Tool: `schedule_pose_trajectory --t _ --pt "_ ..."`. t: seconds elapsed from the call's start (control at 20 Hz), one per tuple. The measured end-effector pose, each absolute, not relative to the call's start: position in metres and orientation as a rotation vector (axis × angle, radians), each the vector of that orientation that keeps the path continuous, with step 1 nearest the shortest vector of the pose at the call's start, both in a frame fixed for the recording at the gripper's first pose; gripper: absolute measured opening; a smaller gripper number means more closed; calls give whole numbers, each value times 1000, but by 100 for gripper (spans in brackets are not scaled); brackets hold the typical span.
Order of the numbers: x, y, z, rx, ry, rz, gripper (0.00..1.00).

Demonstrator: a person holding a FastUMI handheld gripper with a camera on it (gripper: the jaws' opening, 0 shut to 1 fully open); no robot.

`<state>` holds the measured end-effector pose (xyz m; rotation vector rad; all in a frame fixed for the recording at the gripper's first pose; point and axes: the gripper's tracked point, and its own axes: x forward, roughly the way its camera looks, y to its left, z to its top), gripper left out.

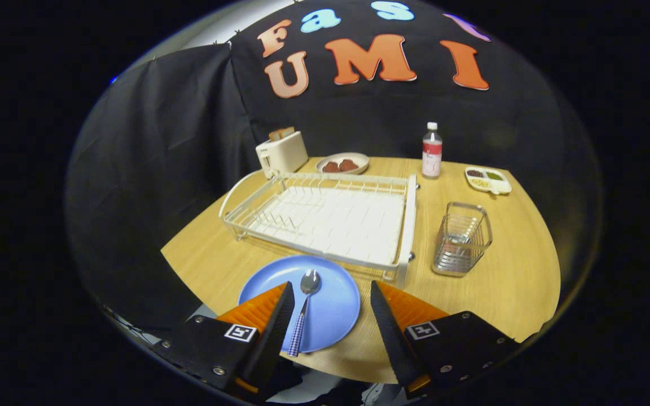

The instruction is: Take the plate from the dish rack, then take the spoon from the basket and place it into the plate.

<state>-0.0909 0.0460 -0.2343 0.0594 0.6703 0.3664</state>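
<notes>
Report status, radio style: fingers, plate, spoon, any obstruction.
Fingers open, holding nothing. Spoon lying on blue plate, between the fingers. Dish rack beyond the plate. Nothing in the way.

wooden table [505,282] carries dish rack [325,220], blue plate [330,304], wire basket [462,239], toaster [281,152], bottle [431,151], two food dishes.

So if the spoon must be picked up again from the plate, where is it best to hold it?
Probably the checked handle: the spoon lies flat on the blue plate, bowl pointing away, handle between the open gripper fingers. Come from above, closing across the narrow handle.
</notes>
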Motion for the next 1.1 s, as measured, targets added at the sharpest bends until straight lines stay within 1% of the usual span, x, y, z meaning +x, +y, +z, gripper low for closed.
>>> schedule_pose_trajectory --t 0.15,0.35,0.6,0.85,0.95,1.1 --pt "-61 29 -179 73 537 306 90" --pt "-38 12 -104 43 393 258 96" --pt "-21 2 -32 -1 216 213 97" --pt "-18 -9 -6 -17 129 152 97" --pt "-20 -11 -3 0 135 143 97" --pt "-20 -23 13 -9 93 116 97"
